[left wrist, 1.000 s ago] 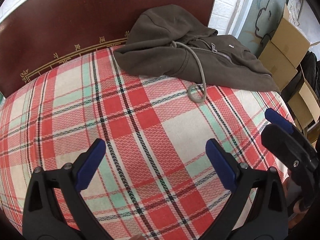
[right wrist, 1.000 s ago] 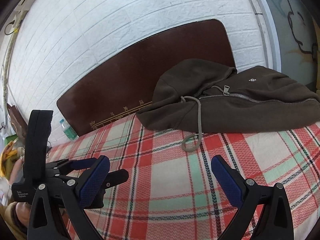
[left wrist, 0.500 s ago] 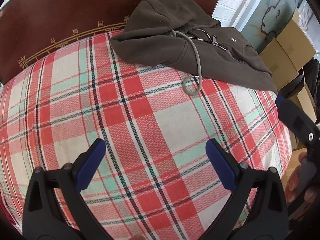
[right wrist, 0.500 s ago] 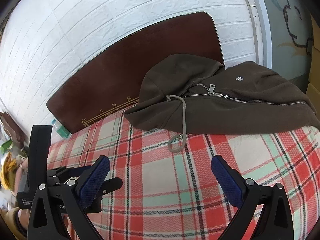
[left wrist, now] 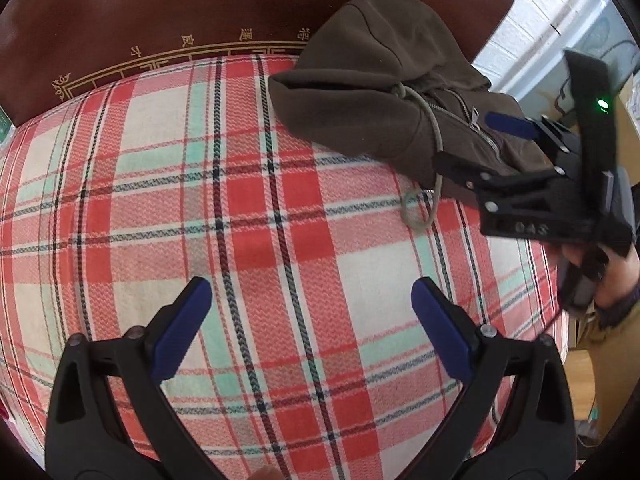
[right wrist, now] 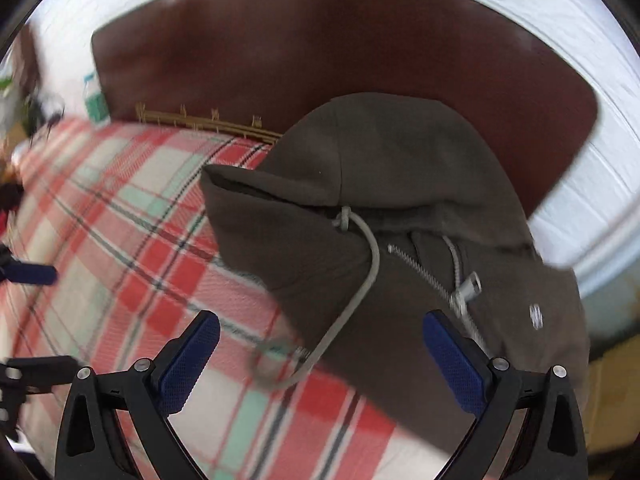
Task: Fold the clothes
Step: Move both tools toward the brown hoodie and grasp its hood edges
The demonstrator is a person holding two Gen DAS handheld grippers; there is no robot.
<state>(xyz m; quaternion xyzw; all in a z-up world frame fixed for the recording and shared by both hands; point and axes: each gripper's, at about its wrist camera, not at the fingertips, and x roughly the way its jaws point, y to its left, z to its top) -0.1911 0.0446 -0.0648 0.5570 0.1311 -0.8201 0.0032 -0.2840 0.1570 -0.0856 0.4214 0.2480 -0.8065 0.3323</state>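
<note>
A dark olive zip hoodie (left wrist: 372, 92) lies crumpled at the far right of the plaid-covered bed (left wrist: 248, 220), its hood against the headboard. Its grey drawstring (left wrist: 430, 168) trails onto the plaid. In the right wrist view the hoodie (right wrist: 380, 208) fills the middle, with the zip pull (right wrist: 468, 290) showing. My left gripper (left wrist: 310, 324) is open and empty over the plaid, well short of the hoodie. My right gripper (right wrist: 320, 354) is open and empty, close above the hoodie's front and drawstring; it also shows in the left wrist view (left wrist: 480, 148).
A dark brown headboard (left wrist: 200, 8) with gold lettering stands behind the bed, against a white brick wall (right wrist: 592, 184). A bottle (right wrist: 94, 100) stands left of the headboard. The bed's right edge drops off near the person's hand (left wrist: 592, 276).
My right gripper has swung in toward the hoodie, which now looms much larger in its view. My left gripper has shifted a little, and the right gripper has entered its view over the hoodie.
</note>
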